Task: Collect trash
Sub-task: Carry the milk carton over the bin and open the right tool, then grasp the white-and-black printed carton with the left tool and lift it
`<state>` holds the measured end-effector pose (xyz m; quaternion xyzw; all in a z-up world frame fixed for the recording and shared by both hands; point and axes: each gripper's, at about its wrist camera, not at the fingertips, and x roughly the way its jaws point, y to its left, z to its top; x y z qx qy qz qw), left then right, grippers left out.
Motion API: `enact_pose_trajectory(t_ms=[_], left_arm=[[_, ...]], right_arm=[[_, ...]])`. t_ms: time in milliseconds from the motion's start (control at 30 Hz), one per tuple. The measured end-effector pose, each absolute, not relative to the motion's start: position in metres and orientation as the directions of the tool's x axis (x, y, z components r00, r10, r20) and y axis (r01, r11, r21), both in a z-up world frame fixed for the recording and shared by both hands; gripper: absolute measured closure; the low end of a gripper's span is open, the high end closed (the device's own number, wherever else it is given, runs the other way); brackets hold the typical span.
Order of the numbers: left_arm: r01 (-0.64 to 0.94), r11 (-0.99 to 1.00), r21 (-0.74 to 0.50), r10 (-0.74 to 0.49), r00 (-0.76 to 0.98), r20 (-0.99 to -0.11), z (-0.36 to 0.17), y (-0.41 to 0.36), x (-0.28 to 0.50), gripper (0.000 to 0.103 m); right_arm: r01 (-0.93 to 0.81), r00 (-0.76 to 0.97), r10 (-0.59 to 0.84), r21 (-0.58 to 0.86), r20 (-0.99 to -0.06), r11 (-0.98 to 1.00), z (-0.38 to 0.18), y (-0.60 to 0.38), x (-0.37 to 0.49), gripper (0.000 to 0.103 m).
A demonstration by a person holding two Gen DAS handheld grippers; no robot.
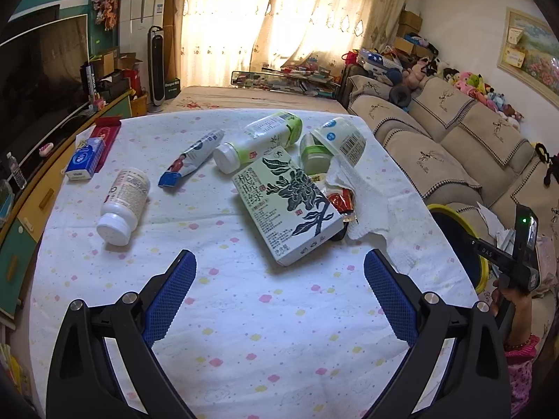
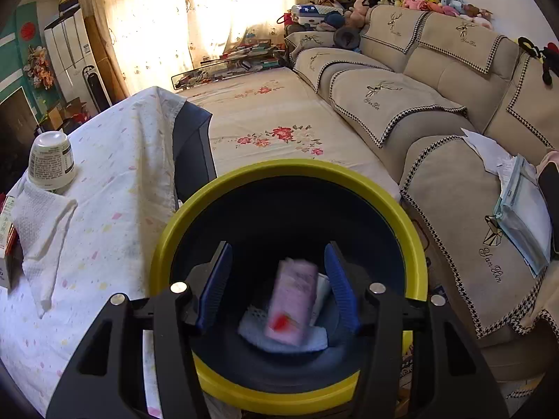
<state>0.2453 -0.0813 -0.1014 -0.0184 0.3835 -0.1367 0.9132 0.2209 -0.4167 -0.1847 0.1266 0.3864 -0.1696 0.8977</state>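
- Right gripper [image 2: 277, 288] hangs over the yellow-rimmed bin [image 2: 401, 216], fingers spread, nothing between them. Pink carton [image 2: 291, 300] shows blurred below, between the fingers and apart from both pads, above a white wad on the bin floor. Judgement: it's dropping in, not held.
- Left gripper [image 1: 279, 279] sits low over the table [image 1: 244, 349], jaws wide apart, empty.
- Remaining trash is all on the table, far of the left gripper:
  - green tea box [image 1: 286, 206], nearest, just far-right of the fingertips, long axis diagonal from far-left to near-right, near end propped on clutter.
  - white pill bottle [image 1: 122, 202] far-left, on its side, cap pointing near.
  - crumpled tube [image 1: 190, 159] and green drink bottle [image 1: 258, 139] further back, both lying down.
  - upturned cup [image 1: 337, 136], small jar [image 1: 314, 155], paper towel [image 1: 367, 206] with red wrappers, on the right side.
- Bin stands off the table's right edge, near the sofa.
- Judgement: left gripper is nearer the box; jaw line must turn to cross the box's short width, since its diagonal lie won't fit lengthwise.
- Risk: propped box may tip when pinched.
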Motion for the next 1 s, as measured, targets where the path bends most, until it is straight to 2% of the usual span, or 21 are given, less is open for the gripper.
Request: enact_pose_trajectory(t_ms=[333, 567, 667, 833, 1000], left_arm=[[0.337, 0.938, 0.079, -0.158, 0.62, -0.769, -0.134, -0.145, 0.28, 0.008], [0.352, 0.907, 0.229, -0.063, 0.654, -0.754, -0.145, -0.173, 0.298, 0.008], [0.344, 0.902, 0.259, -0.036, 0.659, -0.752, -0.15, -0.175, 0.305, 0.009], [0.339, 0.907, 0.25, -0.026, 0.638, -0.77, -0.159, -0.169, 0.318, 0.019], [0.327, 0.908, 0.263, -0.012, 0.646, -0.764, -0.162, -0.166, 0.322, 0.024]], right_arm=[[0.385, 0.648, -0.187, 0.106, -0.739, 0.917, -0.183, -0.408, 0.218, 0.049], [0.372, 0.655, -0.171, 0.118, -0.737, 0.921, -0.181, -0.404, 0.218, 0.049], [0.37, 0.653, -0.166, 0.12, -0.739, 0.921, -0.181, -0.405, 0.219, 0.049], [0.371, 0.651, -0.165, 0.122, -0.741, 0.921, -0.181, -0.406, 0.22, 0.049], [0.368, 0.648, -0.16, 0.123, -0.744, 0.922, -0.182, -0.405, 0.222, 0.049]])
